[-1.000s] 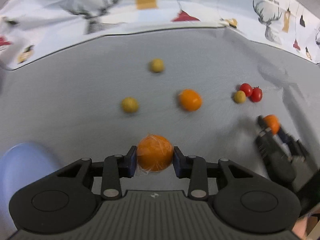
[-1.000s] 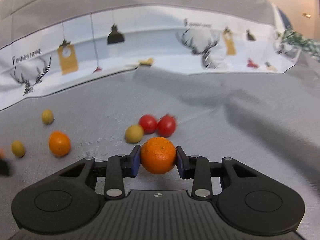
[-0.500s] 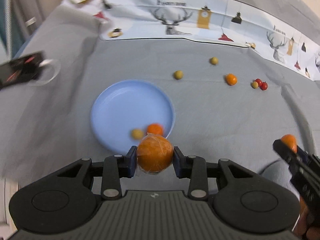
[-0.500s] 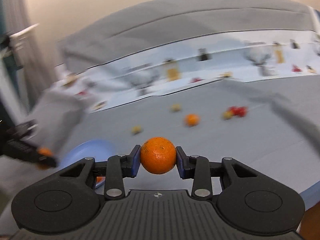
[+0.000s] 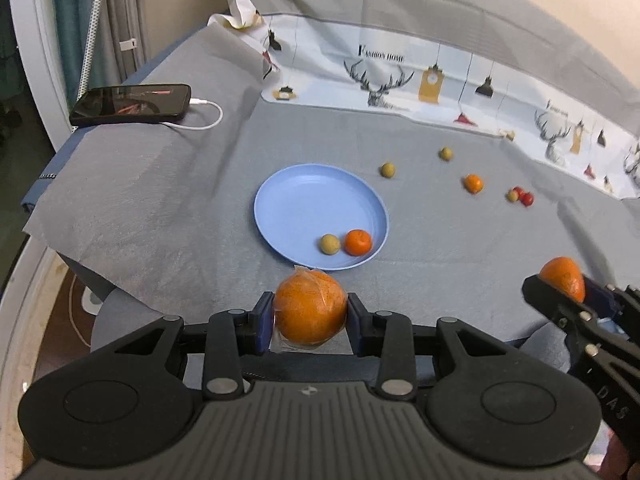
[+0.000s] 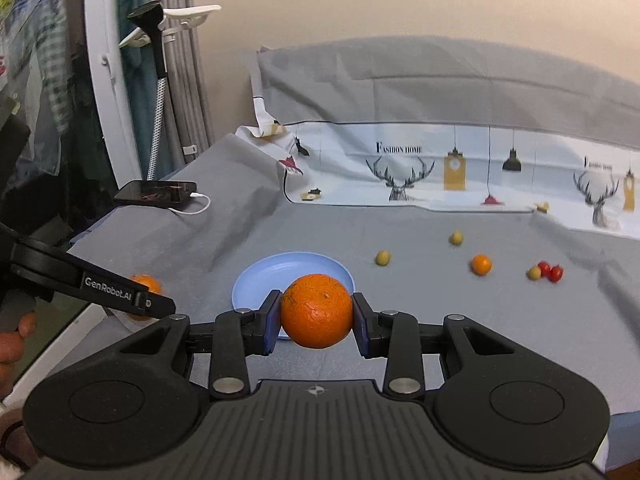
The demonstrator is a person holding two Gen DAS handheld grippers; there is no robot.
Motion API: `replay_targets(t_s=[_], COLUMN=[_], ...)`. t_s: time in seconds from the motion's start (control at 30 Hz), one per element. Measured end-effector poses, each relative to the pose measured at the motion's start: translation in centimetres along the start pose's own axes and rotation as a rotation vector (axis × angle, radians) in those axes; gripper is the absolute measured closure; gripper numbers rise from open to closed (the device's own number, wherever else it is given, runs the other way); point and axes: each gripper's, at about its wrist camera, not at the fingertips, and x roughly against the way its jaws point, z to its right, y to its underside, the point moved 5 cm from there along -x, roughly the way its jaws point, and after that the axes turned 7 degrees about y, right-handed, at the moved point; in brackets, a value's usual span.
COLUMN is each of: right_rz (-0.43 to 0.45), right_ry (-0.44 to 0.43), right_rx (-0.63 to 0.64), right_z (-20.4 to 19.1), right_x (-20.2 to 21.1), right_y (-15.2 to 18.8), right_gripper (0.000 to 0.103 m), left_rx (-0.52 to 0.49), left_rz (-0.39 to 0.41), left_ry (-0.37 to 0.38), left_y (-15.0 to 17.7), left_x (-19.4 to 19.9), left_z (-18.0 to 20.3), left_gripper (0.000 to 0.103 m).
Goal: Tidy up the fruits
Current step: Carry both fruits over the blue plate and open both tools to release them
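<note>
My left gripper [image 5: 311,320] is shut on a film-wrapped orange [image 5: 310,307], held in the air just short of the blue plate [image 5: 296,196]. On the plate lie a small orange [image 5: 358,242] and a green fruit [image 5: 329,244]. My right gripper [image 6: 316,320] is shut on a bare orange [image 6: 316,310], also raised near the plate [image 6: 256,276]. Each gripper shows in the other's view: the right one [image 5: 568,292] at the right edge, the left one [image 6: 136,300] at the left. On the grey cloth beyond lie two green fruits [image 5: 387,169], an orange [image 5: 473,183] and red tomatoes [image 5: 524,197].
A black phone [image 5: 132,105] on a white cable lies at the far left of the cloth. The printed deer cloth [image 5: 400,76] runs along the back. The table's left edge [image 5: 52,248] drops off near the plate. A person's hand [image 6: 16,340] holds the left gripper.
Both grippers have risen and swung left from the loose fruit toward the blue plate, each still carrying its orange. The plate and the phone have come into view.
</note>
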Motion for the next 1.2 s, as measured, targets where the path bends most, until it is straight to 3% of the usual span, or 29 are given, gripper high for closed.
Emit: replay_targets(t_s=[0.37, 0.93, 1.2], right_rz=[0.018, -0.024, -0.096], right_ry=[0.022, 0.019, 0.018], right_rx=[0.039, 0.017, 0.021], right_z=[-0.8, -0.5, -0.1], right_x=[0.9, -0.9, -4.5], right_y=[0.1, 0.5, 0.8], right_gripper=[0.065, 0.065, 0.065], left_rx=[-0.008, 0.001, 0.014], left_rz=[0.056, 0.012, -0.049], left_ry=[0.019, 0.01, -0.003], left_y=[0.3, -0.6, -2.7], left_x=[1.5, -0.7, -4.8], left_z=[0.1, -0.5, -1.6], left_gripper=[0.063, 0.063, 0.063])
